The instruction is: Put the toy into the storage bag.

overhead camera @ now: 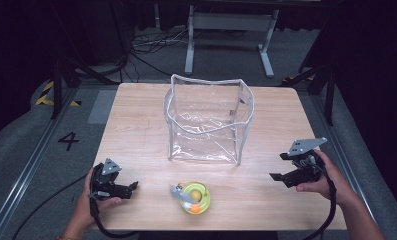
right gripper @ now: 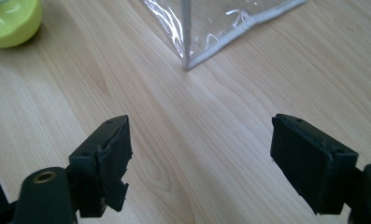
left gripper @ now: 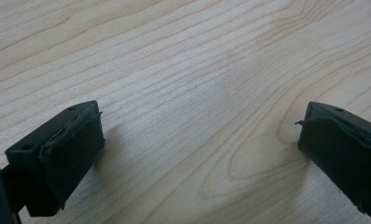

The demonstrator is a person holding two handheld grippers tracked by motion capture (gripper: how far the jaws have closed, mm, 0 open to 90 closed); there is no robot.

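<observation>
My left claw (overhead camera: 134, 187) and right claw (overhead camera: 276, 177) both gape wide over the table (overhead camera: 136, 125), holding nothing. The toy (overhead camera: 193, 196) lies between them, just before the clear bag (overhead camera: 208, 120).

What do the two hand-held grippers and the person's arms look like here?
Both are black. The left hand-held gripper and right hand-held gripper each carry a grey three-cornered plate with small holes on top, and a black cable trails from each. The jaws end in blocky black pads with worn, frayed edges. The forearms are bare; something reddish shows at the left wrist.
</observation>
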